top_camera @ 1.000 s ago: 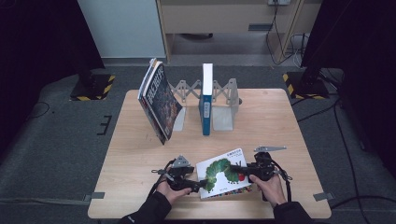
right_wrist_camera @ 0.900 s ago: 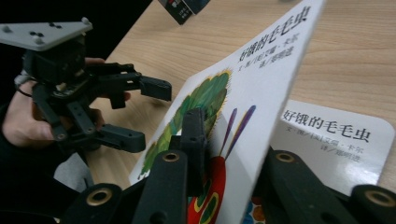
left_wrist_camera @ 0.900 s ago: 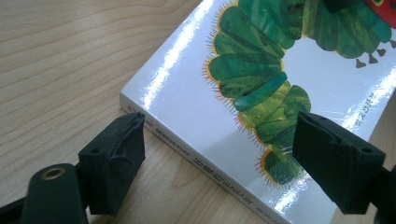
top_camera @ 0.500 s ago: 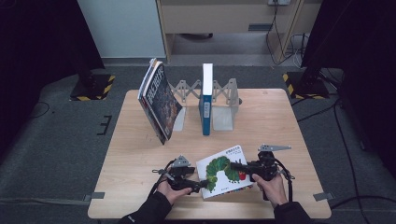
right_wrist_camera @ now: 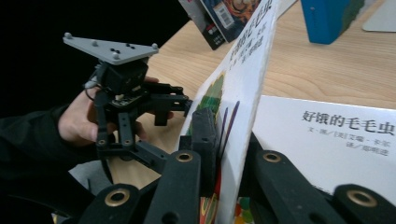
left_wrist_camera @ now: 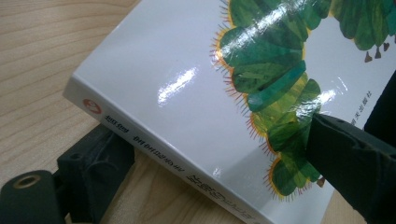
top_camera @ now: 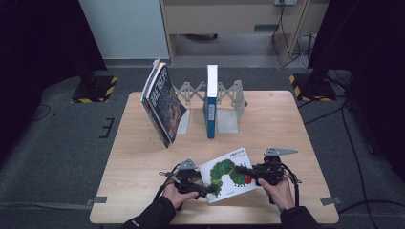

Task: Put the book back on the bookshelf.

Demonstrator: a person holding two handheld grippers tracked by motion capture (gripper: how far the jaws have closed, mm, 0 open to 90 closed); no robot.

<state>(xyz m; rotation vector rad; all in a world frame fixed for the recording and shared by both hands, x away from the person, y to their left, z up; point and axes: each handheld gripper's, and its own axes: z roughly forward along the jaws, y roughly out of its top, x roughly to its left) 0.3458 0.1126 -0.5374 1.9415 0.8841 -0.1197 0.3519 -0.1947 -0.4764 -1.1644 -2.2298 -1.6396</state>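
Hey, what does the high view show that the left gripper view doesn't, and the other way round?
The high view adds the right gripper shut on the caterpillar book, the leaning books at the table's far left, and the blue book upright in the grey rack. The left gripper view adds the print along the book's spine, glare on its glossy cover, and the left gripper close up, its fingers on either side of the book, having just been opening. Both share the caterpillar book and the wooden table.
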